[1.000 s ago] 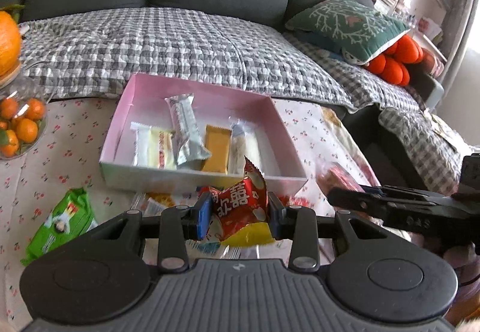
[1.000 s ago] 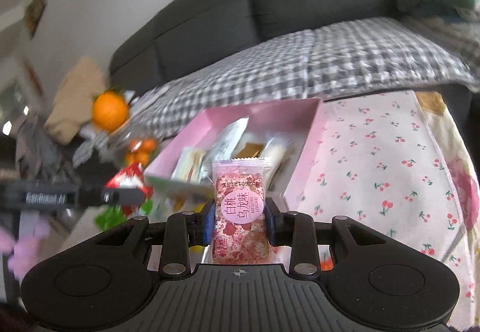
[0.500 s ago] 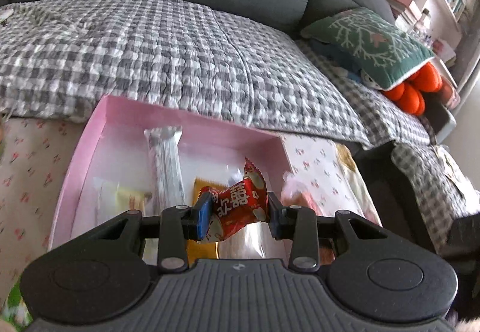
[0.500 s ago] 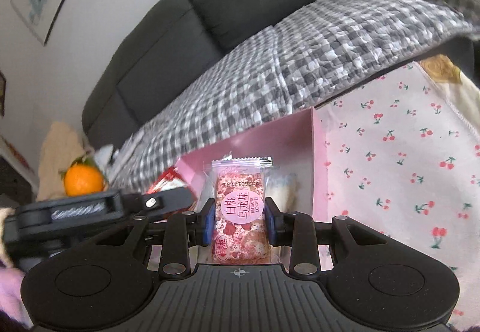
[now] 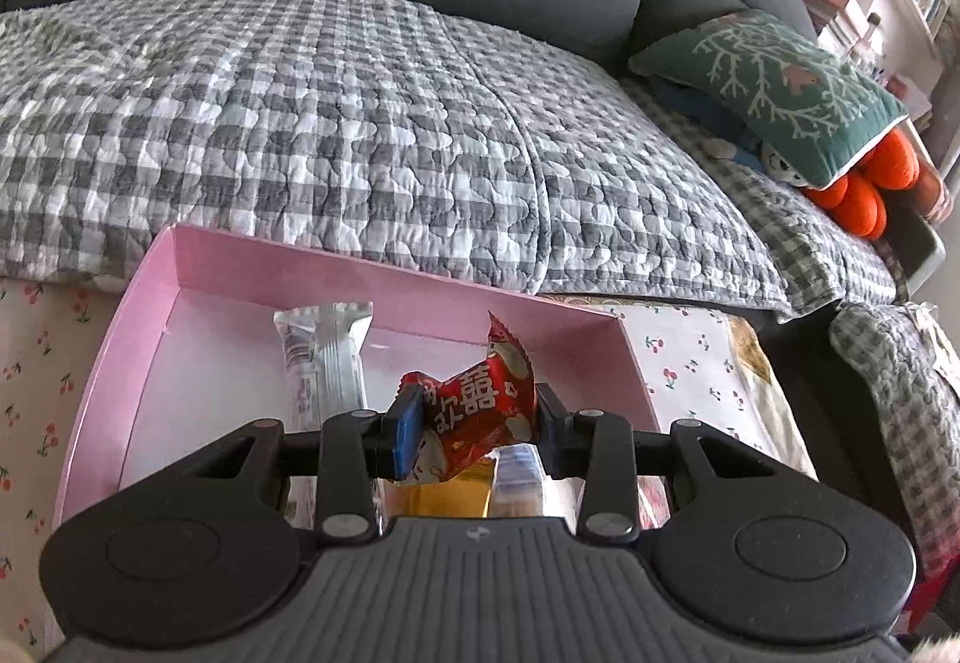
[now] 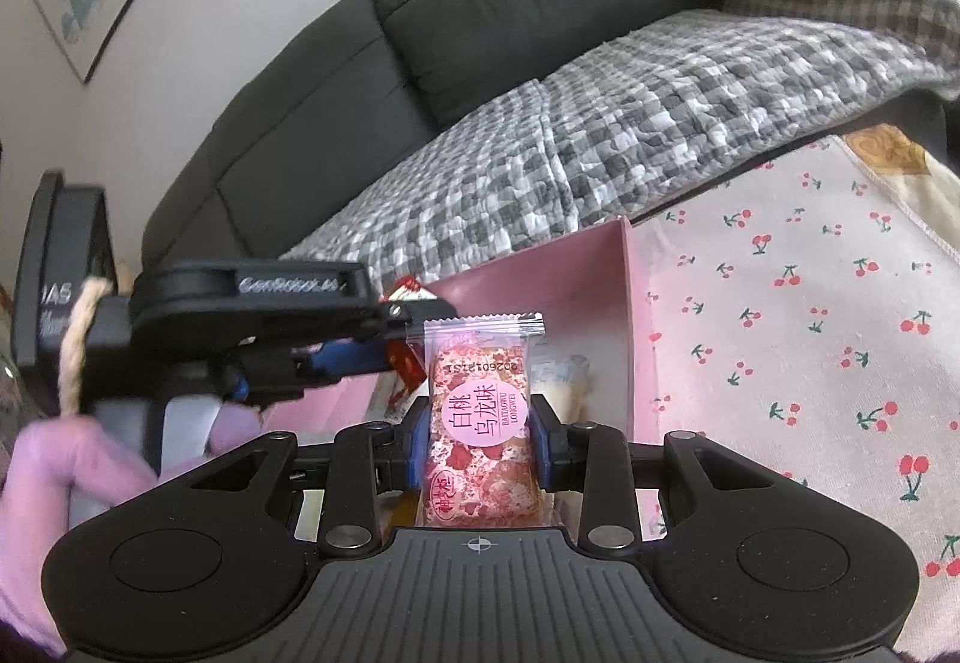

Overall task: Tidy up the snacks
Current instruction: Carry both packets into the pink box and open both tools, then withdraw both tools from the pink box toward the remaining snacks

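My left gripper (image 5: 477,426) is shut on a red candy packet (image 5: 480,405) and holds it over the pink box (image 5: 384,282). A silver bar wrapper (image 5: 327,357) lies in the box, with a yellow snack (image 5: 447,498) partly hidden under the gripper. My right gripper (image 6: 480,450) is shut on a pink-and-white packet (image 6: 480,417) above the box's right end (image 6: 636,333). The left gripper (image 6: 354,351) with the red packet (image 6: 408,360) shows just left of it in the right wrist view. A pale wrapped snack (image 6: 564,375) lies in the box.
The box sits on a cherry-print cloth (image 6: 810,333) beside a grey sofa with a checked quilt (image 5: 360,123). A green cushion (image 5: 774,87) and orange plush (image 5: 864,189) lie at the sofa's right. A gloved hand (image 6: 72,459) holds the left gripper.
Both grippers have moved forward over the pink box with their packets still held. The two grippers have come closer together.
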`<move>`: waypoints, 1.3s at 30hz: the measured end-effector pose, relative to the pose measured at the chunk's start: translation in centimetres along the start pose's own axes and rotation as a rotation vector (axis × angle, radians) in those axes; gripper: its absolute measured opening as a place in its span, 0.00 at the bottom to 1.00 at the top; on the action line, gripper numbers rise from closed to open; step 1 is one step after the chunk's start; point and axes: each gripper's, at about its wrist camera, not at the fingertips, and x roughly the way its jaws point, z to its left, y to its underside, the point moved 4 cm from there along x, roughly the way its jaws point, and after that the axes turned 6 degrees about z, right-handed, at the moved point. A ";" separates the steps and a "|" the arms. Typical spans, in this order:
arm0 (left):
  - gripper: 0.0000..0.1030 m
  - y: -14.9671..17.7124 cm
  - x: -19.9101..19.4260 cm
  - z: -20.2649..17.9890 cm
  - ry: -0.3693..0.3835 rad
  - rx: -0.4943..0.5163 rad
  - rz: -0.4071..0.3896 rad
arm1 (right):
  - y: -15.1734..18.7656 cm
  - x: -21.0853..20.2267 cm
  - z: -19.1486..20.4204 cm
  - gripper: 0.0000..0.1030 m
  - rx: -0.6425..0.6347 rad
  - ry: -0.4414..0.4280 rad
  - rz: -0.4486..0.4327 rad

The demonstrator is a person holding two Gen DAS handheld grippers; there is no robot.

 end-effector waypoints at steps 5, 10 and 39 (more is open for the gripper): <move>0.34 -0.1 0.7 0.4 0.000 -0.001 0.005 | 0.0 -0.5 0.3 0.31 -0.027 0.009 -0.009; 0.35 -0.1 0.9 0.7 -0.011 -0.006 0.006 | 0.0 -0.5 0.2 0.32 -0.026 0.008 -0.007; 0.91 1.3 -1.9 0.0 -0.085 0.069 -0.040 | -0.4 -4.9 0.2 0.92 -0.064 0.019 0.019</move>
